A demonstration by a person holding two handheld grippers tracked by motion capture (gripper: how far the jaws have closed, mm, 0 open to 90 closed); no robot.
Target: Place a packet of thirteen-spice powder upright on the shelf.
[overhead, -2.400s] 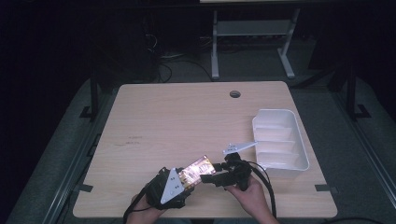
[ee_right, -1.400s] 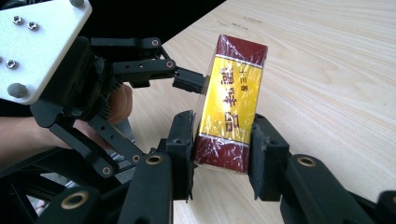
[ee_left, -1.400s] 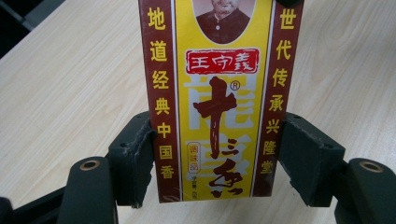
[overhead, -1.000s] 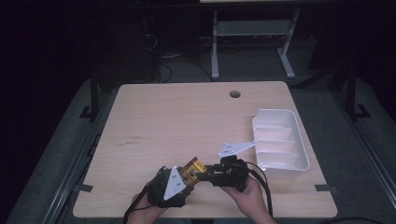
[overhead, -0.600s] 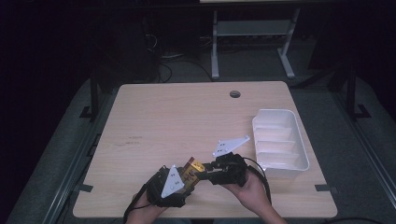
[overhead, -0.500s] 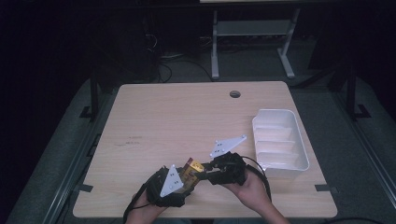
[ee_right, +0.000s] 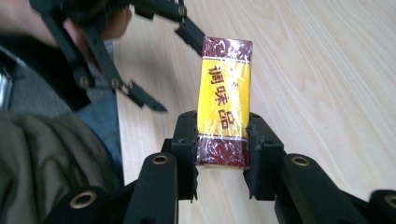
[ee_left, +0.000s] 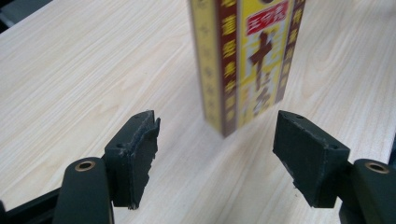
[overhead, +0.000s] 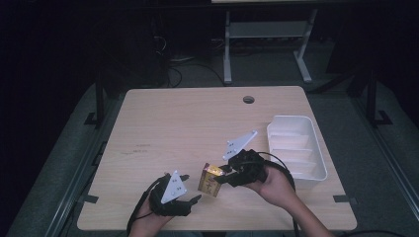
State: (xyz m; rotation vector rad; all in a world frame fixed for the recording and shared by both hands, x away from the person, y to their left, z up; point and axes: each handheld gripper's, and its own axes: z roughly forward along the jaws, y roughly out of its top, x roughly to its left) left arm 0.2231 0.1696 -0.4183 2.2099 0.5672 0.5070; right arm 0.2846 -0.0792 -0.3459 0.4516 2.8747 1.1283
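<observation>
A yellow and dark-red box [overhead: 210,180] with printed characters stands upright near the table's front edge. My right gripper [overhead: 225,176] is shut on the box [ee_right: 225,100], its jaws pressed against both narrow sides near one end. My left gripper [overhead: 190,189] sits just left of the box, open, with a hand behind it. In the left gripper view the box [ee_left: 247,60] stands a little beyond the open jaws of the left gripper [ee_left: 224,154], with nothing between them. The right gripper view also shows the left gripper [ee_right: 159,60] open beyond the box.
A white ribbed tray [overhead: 316,158] lies at the table's right side, close to the right hand. A round cable hole [overhead: 248,99] sits near the far edge. The wooden table [overhead: 188,128] has bare surface to the left and behind. A metal stand [overhead: 267,29] is behind the table.
The left gripper has let go of the box and drawn back to the left. The right gripper now holds the box alone and has stood it upright.
</observation>
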